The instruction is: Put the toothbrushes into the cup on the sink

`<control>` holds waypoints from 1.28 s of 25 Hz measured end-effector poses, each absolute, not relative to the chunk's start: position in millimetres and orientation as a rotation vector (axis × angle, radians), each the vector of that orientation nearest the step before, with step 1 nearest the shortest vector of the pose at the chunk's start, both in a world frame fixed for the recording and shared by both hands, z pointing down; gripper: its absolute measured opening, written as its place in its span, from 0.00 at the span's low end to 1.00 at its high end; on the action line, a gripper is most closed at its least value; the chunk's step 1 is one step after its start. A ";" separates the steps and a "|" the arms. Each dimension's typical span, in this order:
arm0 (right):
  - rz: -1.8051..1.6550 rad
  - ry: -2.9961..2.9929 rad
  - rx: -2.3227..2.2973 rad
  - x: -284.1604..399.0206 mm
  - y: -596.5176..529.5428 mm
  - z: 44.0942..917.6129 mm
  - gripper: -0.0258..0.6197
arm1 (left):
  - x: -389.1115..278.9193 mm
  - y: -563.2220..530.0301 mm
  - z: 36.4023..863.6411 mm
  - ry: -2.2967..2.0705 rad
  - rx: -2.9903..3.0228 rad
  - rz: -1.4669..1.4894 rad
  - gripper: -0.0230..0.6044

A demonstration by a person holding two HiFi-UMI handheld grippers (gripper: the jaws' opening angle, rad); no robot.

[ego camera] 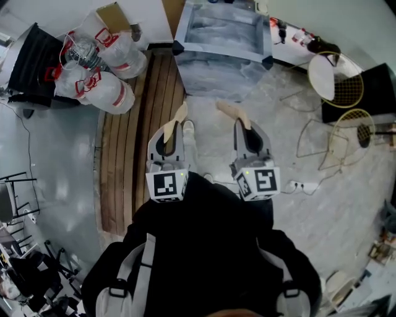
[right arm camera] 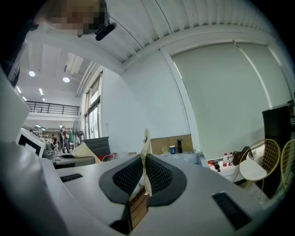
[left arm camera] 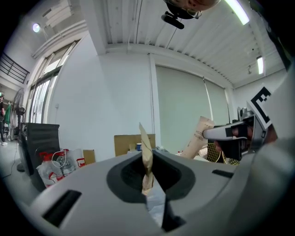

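I hold a paper-wrapped toothbrush in each gripper. In the head view my left gripper (ego camera: 171, 137) is shut on a beige packet (ego camera: 180, 115) that sticks out ahead of its jaws. My right gripper (ego camera: 249, 137) is shut on a second packet (ego camera: 232, 111). Both point toward the grey sink unit (ego camera: 223, 62), which stands farther ahead, apart from both. The left gripper view shows the jaws (left arm camera: 148, 170) pinching the packet (left arm camera: 145, 147) upright. In the right gripper view the jaws (right arm camera: 144, 177) clamp its packet (right arm camera: 145, 152). A small blue cup (right arm camera: 172, 149) stands on the sink's top.
A strip of wooden planks (ego camera: 124, 155) runs along the floor at the left. Clear bags of bottles (ego camera: 102, 68) and a black case (ego camera: 28, 65) lie at the far left. Gold wire chairs (ego camera: 343, 93) stand at the right, a cardboard box (ego camera: 114, 15) behind.
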State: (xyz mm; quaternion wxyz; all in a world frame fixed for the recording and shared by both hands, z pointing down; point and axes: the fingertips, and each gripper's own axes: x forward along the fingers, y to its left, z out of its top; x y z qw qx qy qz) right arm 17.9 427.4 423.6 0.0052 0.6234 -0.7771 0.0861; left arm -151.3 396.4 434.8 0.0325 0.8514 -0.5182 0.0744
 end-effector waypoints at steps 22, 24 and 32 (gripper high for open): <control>0.286 -2.325 2.070 16.1 146.4 389.2 0.07 | -145.4 98.4 402.3 -1.451 2.708 0.222 0.08; 0.291 -2.307 2.083 16.0 126.8 390.1 0.07 | -143.6 77.4 404.3 -1.426 2.713 0.222 0.08; 0.303 -2.255 2.108 15.1 72.9 388.1 0.07 | -140.4 16.0 407.4 -1.367 2.712 0.208 0.08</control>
